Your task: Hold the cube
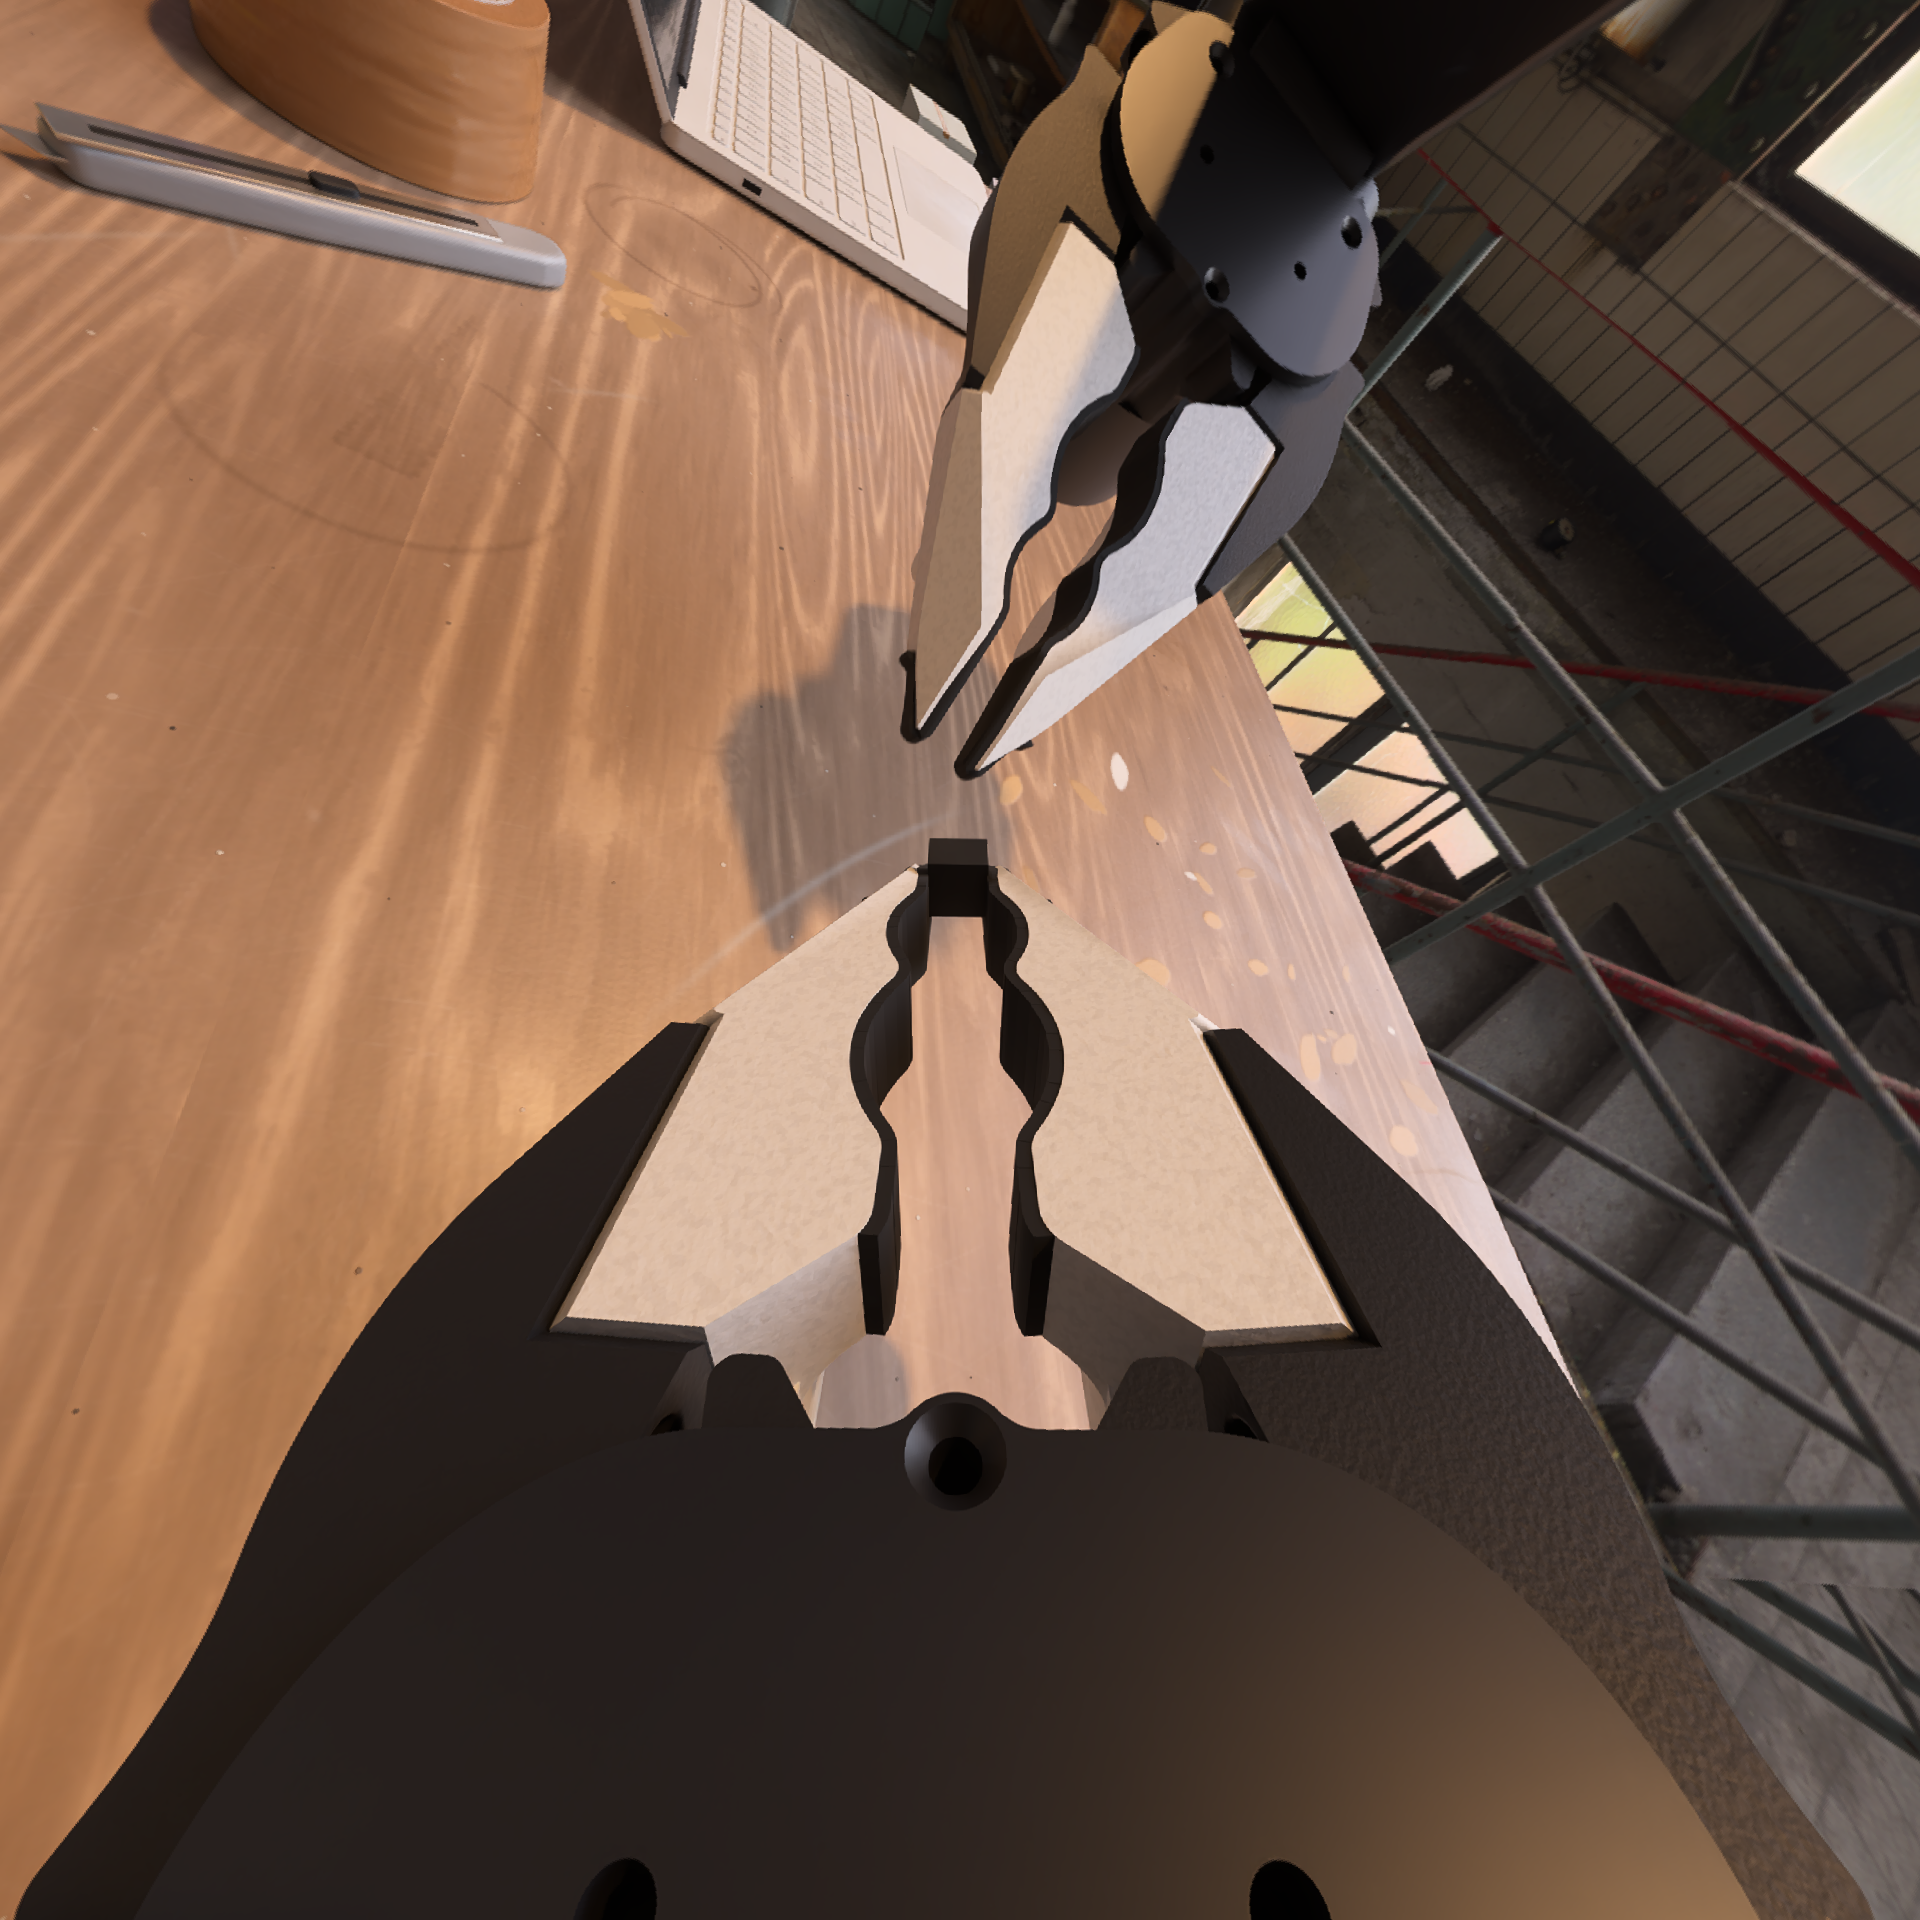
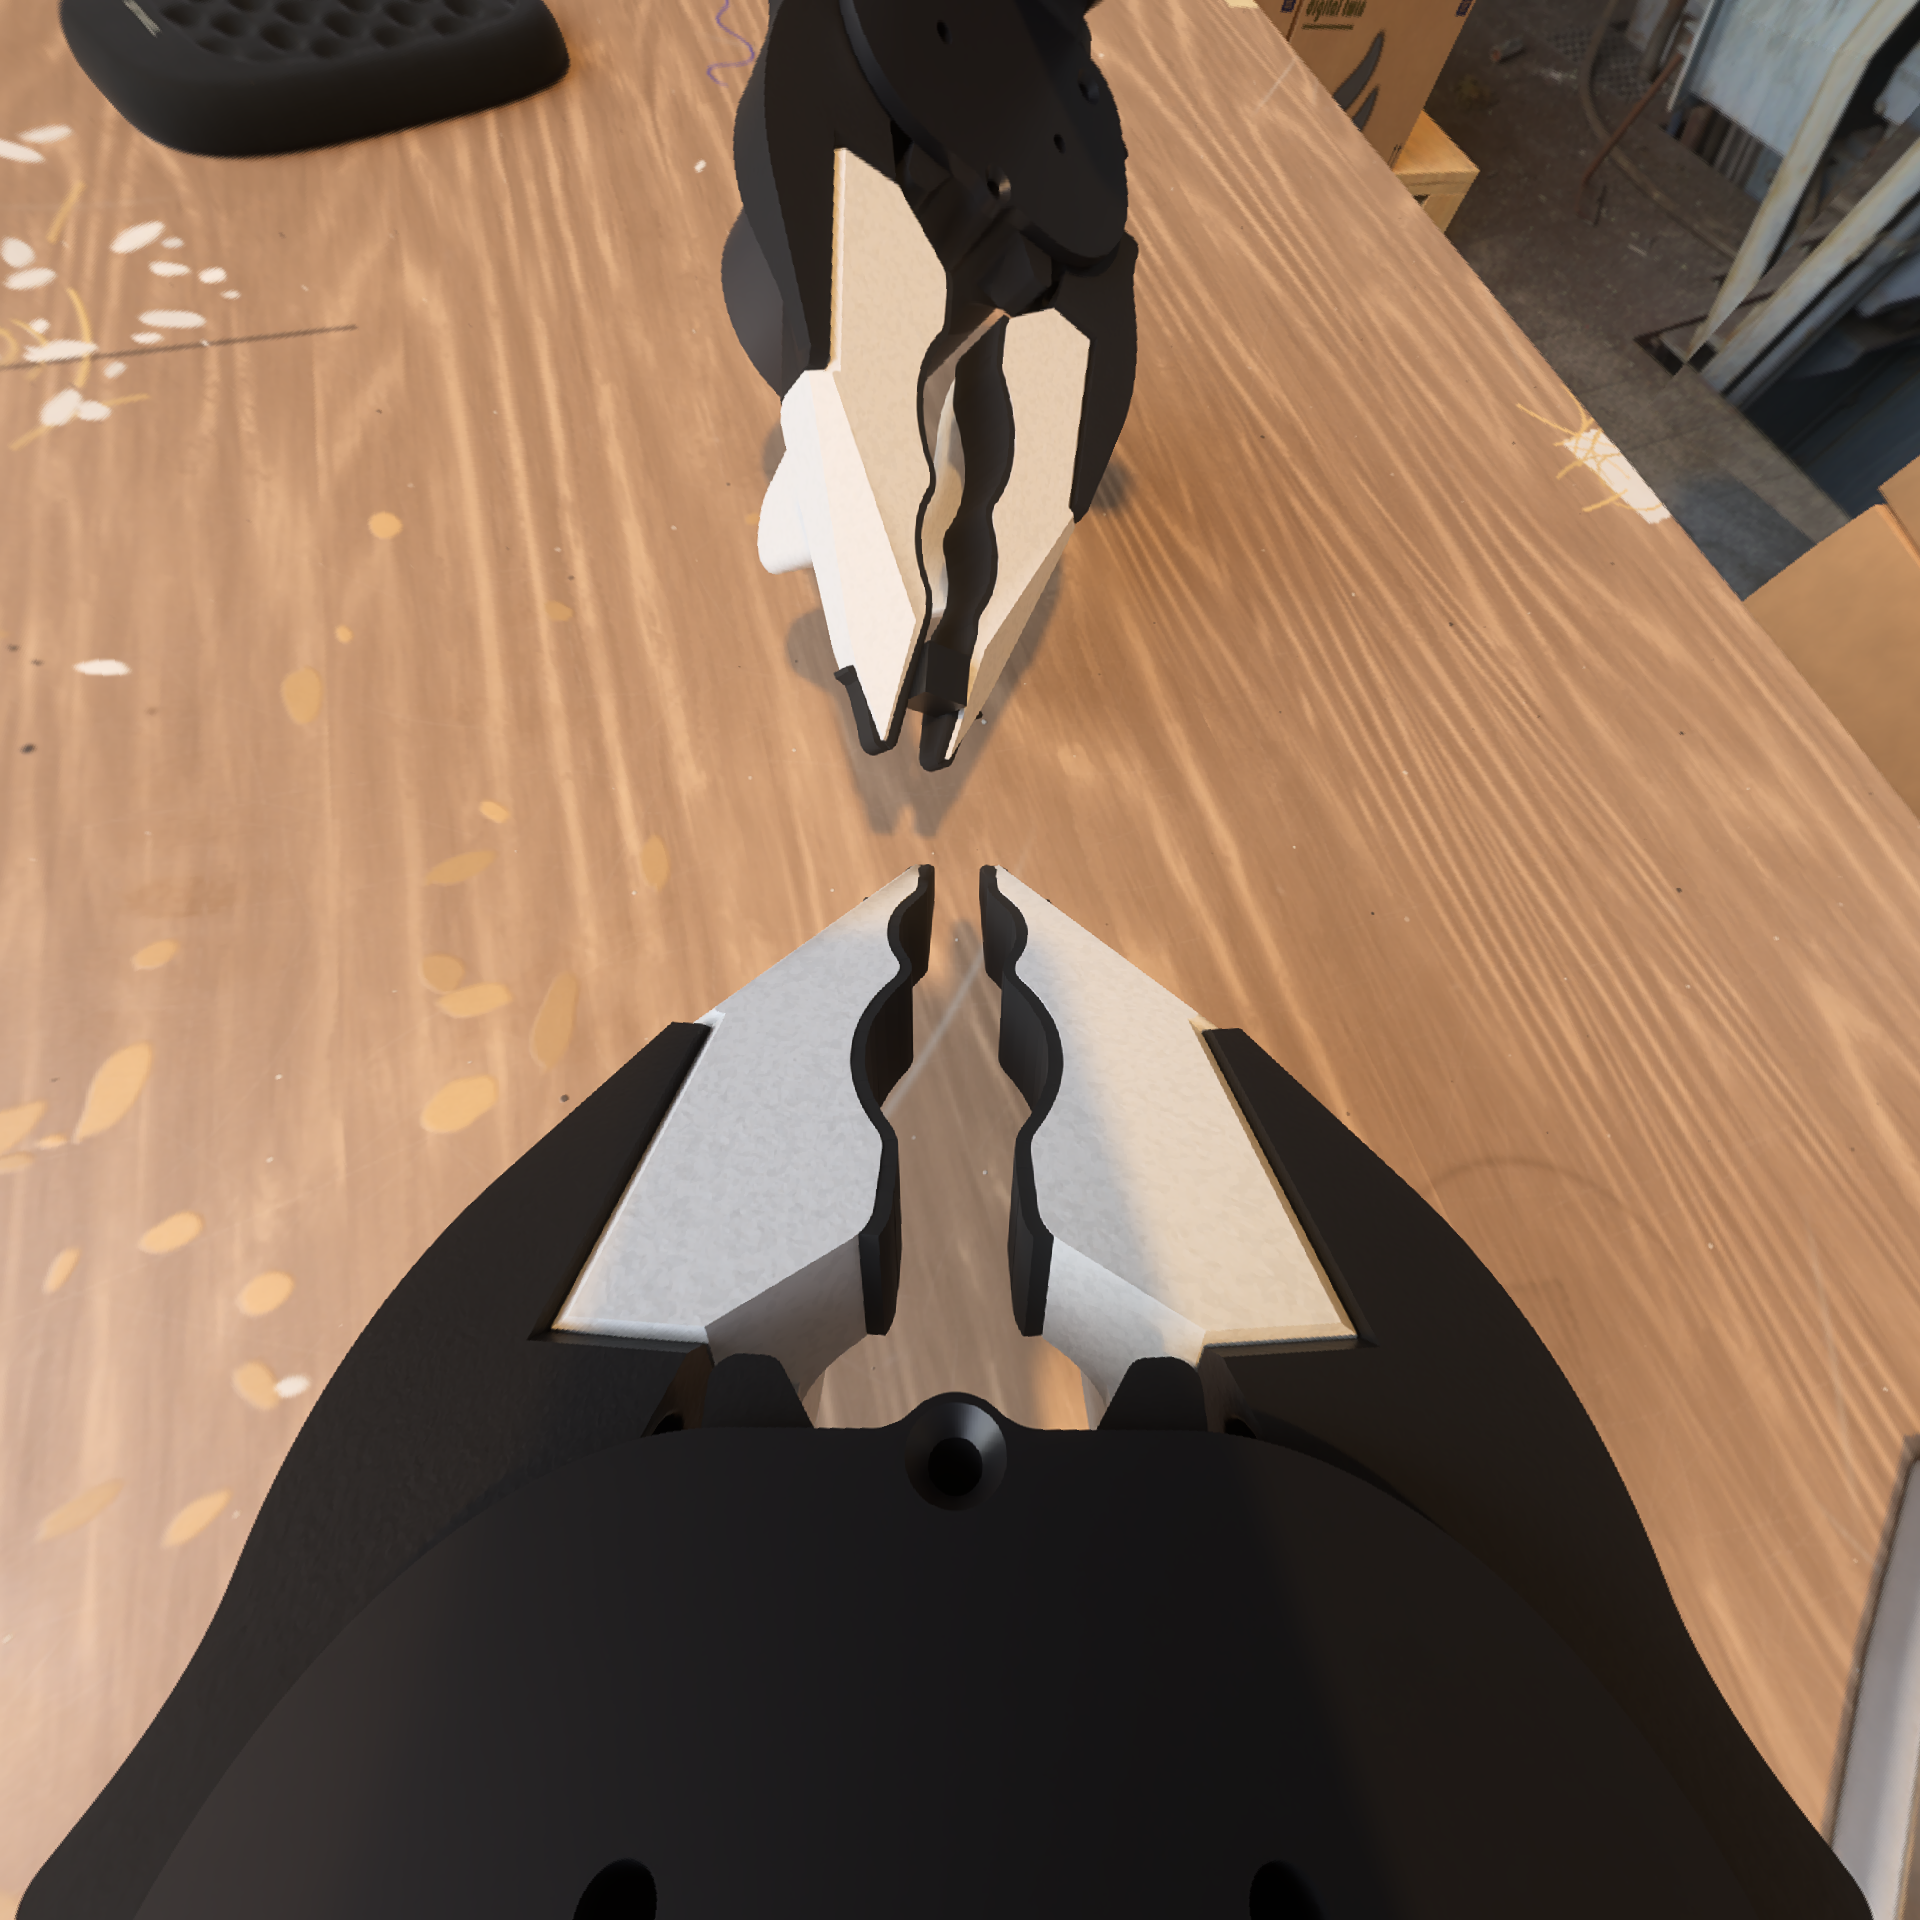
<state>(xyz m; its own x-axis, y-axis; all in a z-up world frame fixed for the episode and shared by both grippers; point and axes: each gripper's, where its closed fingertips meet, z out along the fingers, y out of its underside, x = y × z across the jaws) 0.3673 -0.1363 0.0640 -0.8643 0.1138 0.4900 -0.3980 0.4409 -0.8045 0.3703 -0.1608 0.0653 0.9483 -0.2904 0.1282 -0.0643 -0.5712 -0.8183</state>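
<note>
A small black cube is pinched by the left tongs at their tips. The right tongs are held empty, open a small crack, at 12 o'clock from the cube, above the wooden worktop.

bare tabletop around, right gripper close ahead of left gripper
</note>
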